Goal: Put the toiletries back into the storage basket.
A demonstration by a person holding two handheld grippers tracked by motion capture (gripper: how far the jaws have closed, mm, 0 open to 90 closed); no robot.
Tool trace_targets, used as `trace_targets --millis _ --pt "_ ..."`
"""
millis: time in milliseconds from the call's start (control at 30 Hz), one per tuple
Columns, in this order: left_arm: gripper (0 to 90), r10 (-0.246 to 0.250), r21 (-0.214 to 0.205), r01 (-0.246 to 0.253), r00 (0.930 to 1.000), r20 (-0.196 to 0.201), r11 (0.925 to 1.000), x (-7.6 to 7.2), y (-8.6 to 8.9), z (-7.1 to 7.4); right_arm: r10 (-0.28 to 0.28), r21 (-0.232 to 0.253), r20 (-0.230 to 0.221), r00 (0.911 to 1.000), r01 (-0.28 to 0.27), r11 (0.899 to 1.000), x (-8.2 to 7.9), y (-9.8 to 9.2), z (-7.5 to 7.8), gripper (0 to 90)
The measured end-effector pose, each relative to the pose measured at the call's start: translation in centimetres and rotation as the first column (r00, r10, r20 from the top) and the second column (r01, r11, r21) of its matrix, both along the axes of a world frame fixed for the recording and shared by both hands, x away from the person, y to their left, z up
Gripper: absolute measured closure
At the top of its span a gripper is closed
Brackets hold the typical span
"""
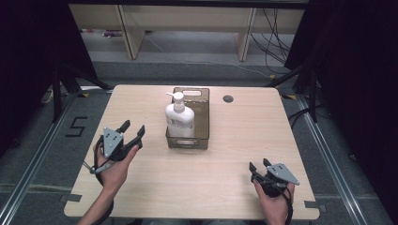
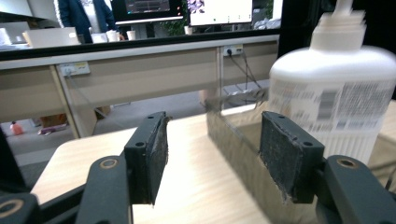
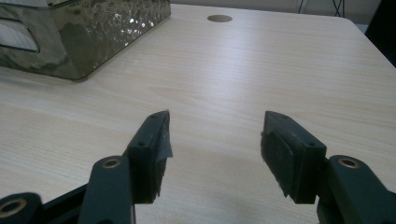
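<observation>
While the white pump bottle [image 1: 179, 119] is standing upright inside the smoky translucent bin [image 1: 202, 123] at the middle of the table [image 1: 234, 159], I am bringing the left gripper [image 1: 133, 131] toward it with its jaws spread wide apart and nothing between them. From the left gripper view, the bottle [image 2: 334, 88] is looming close, just past the bin wall [image 2: 233, 140]. I am resting the right gripper [image 1: 257, 165] near the table's near right corner, jaws likewise apart and empty. I judge this the approach step; next I need to clear the bin wall and square the pads on the bottle's body.
</observation>
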State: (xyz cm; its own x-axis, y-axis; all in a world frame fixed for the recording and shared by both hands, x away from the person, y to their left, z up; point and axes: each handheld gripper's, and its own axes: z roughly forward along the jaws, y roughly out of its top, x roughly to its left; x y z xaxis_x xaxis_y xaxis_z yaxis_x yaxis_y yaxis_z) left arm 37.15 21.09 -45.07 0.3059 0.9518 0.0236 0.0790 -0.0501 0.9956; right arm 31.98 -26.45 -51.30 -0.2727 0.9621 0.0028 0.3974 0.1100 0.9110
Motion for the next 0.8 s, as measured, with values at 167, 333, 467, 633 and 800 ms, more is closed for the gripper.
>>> trace_targets --millis 167,333,467,633,800 --pt "41.7 0.027 0.017 -0.026 0.9992 -0.031 0.9995 -1.2 1.9 -2.2 -0.011 0.002 0.002 0.9999 0.011 1.0 0.0 0.1 0.0 43.1" --pt "41.8 0.036 -0.009 -0.037 0.9948 -0.095 0.9993 -1.8 3.6 -5.0 -0.011 -0.009 0.009 0.9999 0.011 1.0 0.1 0.0 0.0 43.0" --pt "42.6 0.055 -0.011 -0.057 0.9929 -0.106 0.9983 -1.7 4.5 -6.3 -0.009 0.005 -0.003 1.0 0.009 1.0 0.1 0.1 0.0 43.0" --pt "41.4 0.058 -0.023 -0.061 0.9932 -0.101 0.9979 -1.5 4.9 -6.8 -0.005 0.009 -0.006 1.0 0.005 1.0 0.1 0.2 0.0 42.9" --pt "39.4 0.047 -0.01 -0.049 0.9942 -0.097 0.9988 -1.4 4.8 -7.2 0.0 0.01 0.001 1.0 0.0 1.0 0.1 0.1 0.0 42.5"
